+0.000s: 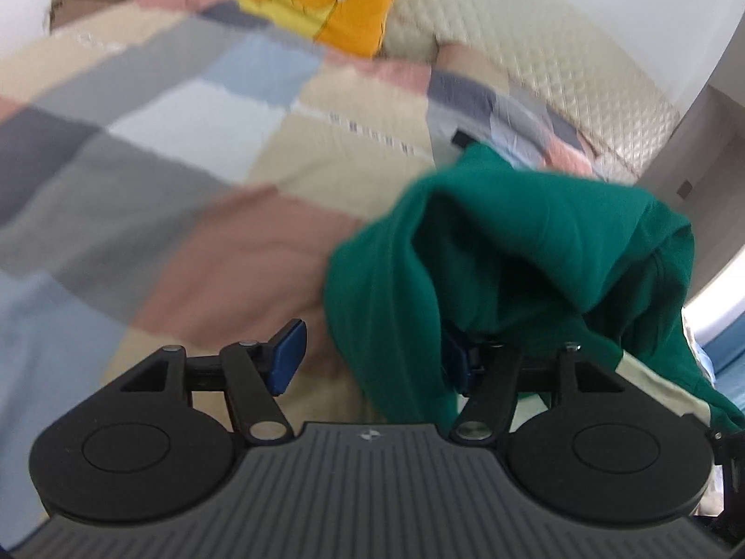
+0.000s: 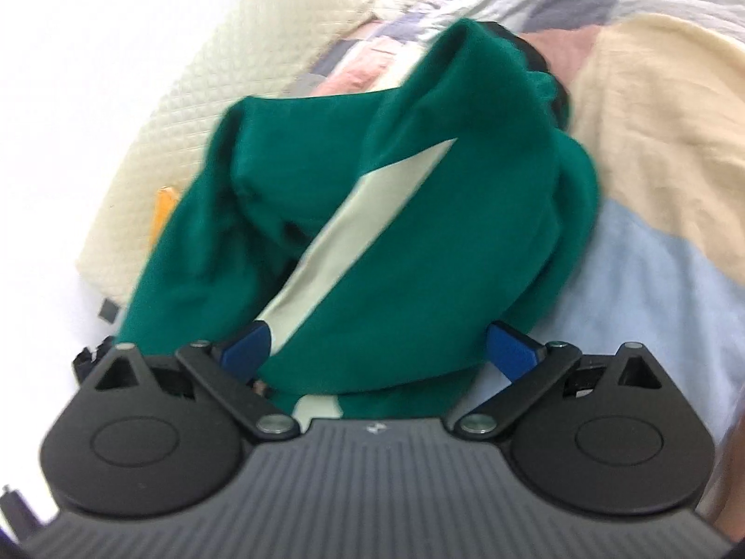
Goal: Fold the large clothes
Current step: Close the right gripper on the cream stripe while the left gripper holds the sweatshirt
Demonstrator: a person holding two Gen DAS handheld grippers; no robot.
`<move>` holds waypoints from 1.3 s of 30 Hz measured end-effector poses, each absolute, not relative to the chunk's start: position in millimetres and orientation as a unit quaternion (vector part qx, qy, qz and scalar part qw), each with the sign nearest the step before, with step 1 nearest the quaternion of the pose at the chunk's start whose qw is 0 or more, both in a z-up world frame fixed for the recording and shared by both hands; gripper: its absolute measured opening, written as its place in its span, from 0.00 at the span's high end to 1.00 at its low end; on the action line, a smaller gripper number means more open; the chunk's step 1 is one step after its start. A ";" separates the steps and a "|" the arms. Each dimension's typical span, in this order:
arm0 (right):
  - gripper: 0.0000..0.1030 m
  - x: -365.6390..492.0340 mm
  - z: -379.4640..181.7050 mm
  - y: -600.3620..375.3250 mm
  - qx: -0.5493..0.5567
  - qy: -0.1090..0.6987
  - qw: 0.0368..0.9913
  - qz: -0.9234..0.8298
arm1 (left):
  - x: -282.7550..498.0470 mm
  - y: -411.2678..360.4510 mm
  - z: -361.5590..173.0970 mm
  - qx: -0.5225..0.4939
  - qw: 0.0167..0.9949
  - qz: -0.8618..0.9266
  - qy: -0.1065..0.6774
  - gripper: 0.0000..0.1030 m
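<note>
A crumpled dark green garment (image 1: pixel 535 242) with a pale stripe (image 2: pixel 372 195) lies bunched on the patchwork bedspread (image 1: pixel 186 130). In the left wrist view my left gripper (image 1: pixel 372 363) stands open. Its left blue pad (image 1: pixel 288 358) is bare over the bedspread, and a fold of the green cloth drapes over the right finger and hides most of that pad. In the right wrist view my right gripper (image 2: pixel 379 349) has its jaws spread wide, and the bulk of the green garment (image 2: pixel 419 256) sits between the blue pads (image 2: pixel 512 349) without being pinched.
An orange cushion with a yellow crown (image 1: pixel 307 0) leans at the head of the bed. A cream quilted headboard (image 1: pixel 535 65) runs behind the garment. White wall and a doorway (image 1: pixel 689 149) lie to the right. Both views are blurred.
</note>
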State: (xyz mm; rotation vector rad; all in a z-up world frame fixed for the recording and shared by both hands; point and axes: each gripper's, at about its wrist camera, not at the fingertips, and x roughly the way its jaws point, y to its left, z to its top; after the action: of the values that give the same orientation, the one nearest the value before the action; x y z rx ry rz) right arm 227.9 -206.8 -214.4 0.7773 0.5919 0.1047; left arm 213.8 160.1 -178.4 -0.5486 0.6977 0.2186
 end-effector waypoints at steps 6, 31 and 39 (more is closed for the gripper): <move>0.02 232.2 -211.2 -172.6 0.405 0.301 0.863 0.042 | 217.3 159.7 -195.6 -0.295 0.881 0.111 0.353 0.34; 0.75 296.4 -241.0 -197.0 0.494 0.334 0.790 -0.142 | 263.1 195.3 -227.7 -0.321 0.876 0.171 0.317 0.92; 0.82 273.4 -212.2 -220.0 0.467 0.303 0.824 -0.109 | 234.6 199.7 -169.9 -0.306 0.910 0.182 0.211 0.96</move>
State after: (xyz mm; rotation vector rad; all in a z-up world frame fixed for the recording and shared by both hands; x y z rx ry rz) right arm 273.4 -220.0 -212.2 0.9923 0.6453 -0.2326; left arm 234.6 199.7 -169.9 -0.6317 0.4352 0.3759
